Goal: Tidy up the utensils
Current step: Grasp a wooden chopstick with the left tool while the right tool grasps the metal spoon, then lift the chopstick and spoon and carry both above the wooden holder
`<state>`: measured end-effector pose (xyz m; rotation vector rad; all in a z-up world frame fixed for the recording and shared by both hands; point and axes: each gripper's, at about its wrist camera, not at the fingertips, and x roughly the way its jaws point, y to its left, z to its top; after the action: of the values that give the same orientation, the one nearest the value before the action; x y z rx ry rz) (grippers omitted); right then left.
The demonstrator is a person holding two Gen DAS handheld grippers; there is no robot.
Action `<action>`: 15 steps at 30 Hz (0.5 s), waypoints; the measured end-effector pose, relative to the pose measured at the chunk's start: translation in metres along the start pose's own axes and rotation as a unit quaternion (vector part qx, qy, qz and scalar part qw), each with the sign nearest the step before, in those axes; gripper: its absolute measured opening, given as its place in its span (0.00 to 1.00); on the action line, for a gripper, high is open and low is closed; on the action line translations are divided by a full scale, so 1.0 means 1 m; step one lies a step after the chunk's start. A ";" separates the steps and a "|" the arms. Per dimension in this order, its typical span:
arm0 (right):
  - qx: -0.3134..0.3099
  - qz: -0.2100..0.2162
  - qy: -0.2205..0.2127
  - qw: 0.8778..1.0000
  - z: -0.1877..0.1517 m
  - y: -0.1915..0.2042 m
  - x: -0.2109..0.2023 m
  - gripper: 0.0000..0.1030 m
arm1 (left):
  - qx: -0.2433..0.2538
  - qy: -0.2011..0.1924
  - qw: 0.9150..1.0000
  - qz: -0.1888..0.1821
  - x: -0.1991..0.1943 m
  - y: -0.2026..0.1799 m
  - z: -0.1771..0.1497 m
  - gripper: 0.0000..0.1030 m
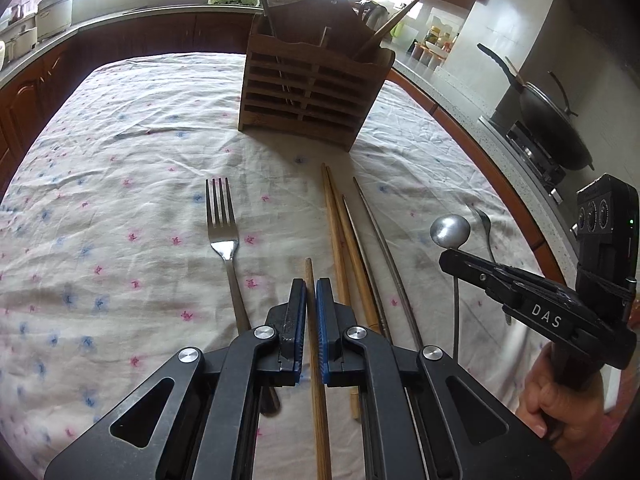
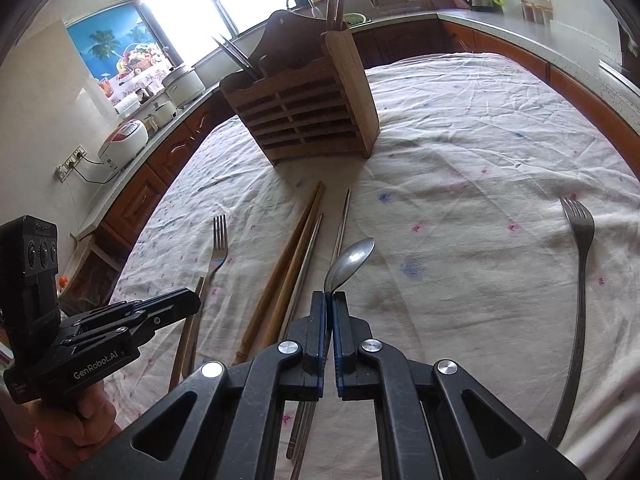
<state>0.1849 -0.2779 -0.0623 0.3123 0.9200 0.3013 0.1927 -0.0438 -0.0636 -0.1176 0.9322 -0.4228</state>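
Left gripper [image 1: 311,286] pinches wooden chopstick [image 1: 309,268]; right gripper [image 2: 331,300] pinches spoon [image 2: 352,258]. Fork [image 1: 224,224], chopstick pairs [image 1: 340,220] lie btwn. Open cloth [image 1: 120,160] before wooden holder [image 1: 312,96].

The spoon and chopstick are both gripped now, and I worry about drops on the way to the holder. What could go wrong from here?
1. The right gripper pinches the spoon only at its thin neck, so it may pivot or slip.
2. The left gripper holds one wooden chopstick near its tip; the long free end could swing and catch the fork.
3. The wooden holder already has utensils sticking up, which may block insertion.
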 end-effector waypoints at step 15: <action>-0.018 0.022 -0.072 0.997 0.014 0.022 -0.053 0.02 | -0.020 -0.102 0.994 -0.018 -0.088 0.006 0.012 0.04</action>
<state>0.1635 -0.2797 -0.0070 0.3169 0.7652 0.3308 0.1583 -0.0041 0.0080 -0.2100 0.7377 -0.4178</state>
